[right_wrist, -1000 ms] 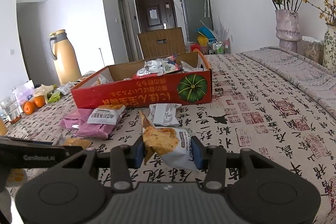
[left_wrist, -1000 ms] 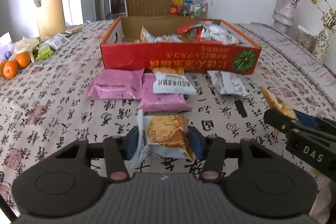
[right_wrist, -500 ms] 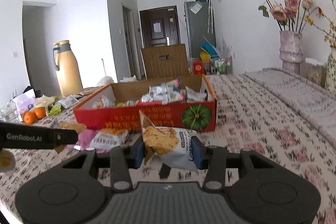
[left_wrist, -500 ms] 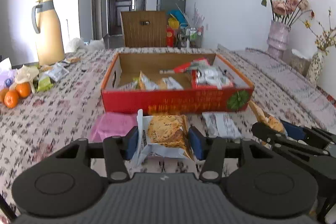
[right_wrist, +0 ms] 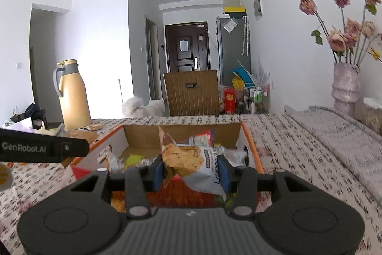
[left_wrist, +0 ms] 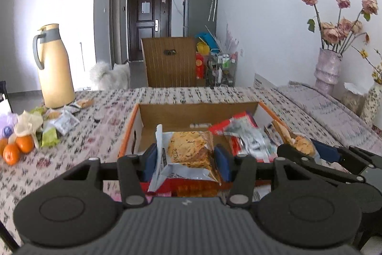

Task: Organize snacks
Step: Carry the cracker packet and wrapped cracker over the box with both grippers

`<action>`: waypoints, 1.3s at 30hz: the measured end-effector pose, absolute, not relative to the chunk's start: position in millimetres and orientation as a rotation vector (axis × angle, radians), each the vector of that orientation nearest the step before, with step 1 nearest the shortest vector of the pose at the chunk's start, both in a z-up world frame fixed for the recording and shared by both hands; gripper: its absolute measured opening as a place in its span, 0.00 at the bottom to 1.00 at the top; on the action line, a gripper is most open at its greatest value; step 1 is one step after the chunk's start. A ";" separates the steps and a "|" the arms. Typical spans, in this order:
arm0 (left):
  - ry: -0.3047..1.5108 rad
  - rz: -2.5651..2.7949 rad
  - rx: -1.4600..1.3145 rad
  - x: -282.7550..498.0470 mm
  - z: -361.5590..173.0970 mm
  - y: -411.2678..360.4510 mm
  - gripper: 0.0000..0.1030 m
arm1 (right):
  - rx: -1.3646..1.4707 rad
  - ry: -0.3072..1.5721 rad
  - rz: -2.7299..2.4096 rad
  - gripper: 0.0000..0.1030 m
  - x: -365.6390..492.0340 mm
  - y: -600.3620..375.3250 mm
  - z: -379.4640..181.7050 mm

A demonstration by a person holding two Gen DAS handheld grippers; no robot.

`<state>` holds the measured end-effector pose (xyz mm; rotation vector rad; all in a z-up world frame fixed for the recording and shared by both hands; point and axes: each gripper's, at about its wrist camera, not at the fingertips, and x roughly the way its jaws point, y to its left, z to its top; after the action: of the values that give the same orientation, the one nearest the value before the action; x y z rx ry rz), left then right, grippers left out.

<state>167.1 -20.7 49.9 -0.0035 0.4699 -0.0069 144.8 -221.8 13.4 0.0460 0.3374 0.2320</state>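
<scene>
My left gripper (left_wrist: 186,160) is shut on a clear snack packet with a brown cake inside (left_wrist: 188,154), held above the near wall of the red cardboard box (left_wrist: 130,133). My right gripper (right_wrist: 191,167) is shut on a similar white and brown snack packet (right_wrist: 191,163), held above the same box (right_wrist: 250,147). The right gripper with its packet also shows in the left wrist view (left_wrist: 297,147), to the right. The box holds several wrapped snacks (left_wrist: 248,138).
A yellow thermos jug (left_wrist: 56,67) stands at the far left. Oranges (left_wrist: 16,148) and loose wrappers lie on the left of the patterned tablecloth. A vase of dried roses (left_wrist: 327,72) stands at the right. A wooden chair (left_wrist: 170,61) is beyond the table's far edge.
Both grippers have risen and moved forward with their packets, from above the table in front of the box to over the box. The packets on the table have dropped out of view.
</scene>
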 end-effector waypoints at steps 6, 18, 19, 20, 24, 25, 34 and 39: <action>0.474 0.010 -0.009 201.7 54.5 -17.2 0.51 | 0.014 0.326 0.239 0.44 180.9 -211.1 21.2; 0.485 0.049 -0.046 262.4 45.6 -4.6 0.51 | -0.009 0.343 0.247 0.44 242.1 -185.5 20.9; 0.488 0.051 -0.051 266.1 43.4 -3.2 0.51 | -0.005 0.346 0.246 0.44 246.2 -184.4 19.2; 0.491 0.054 -0.057 270.1 40.4 -1.5 0.51 | -0.001 0.347 0.244 0.44 249.7 -183.6 17.1; 0.493 0.060 -0.077 278.4 28.3 4.9 0.51 | 0.008 0.346 0.244 0.44 257.5 -183.8 7.7; 0.490 0.061 -0.085 278.7 26.0 7.1 0.51 | 0.014 0.351 0.245 0.44 258.7 -185.7 4.4; 0.534 0.040 -0.097 286.8 11.5 11.9 0.53 | 0.011 0.400 0.260 0.45 266.2 -186.6 -9.9; 0.531 0.063 -0.111 284.4 12.1 13.8 0.67 | 0.009 0.403 0.253 0.52 267.1 -186.5 -10.9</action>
<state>284.4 13.8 12.1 -0.1110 0.5305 0.0631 267.1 -186.5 -10.9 0.0090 0.4034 0.2528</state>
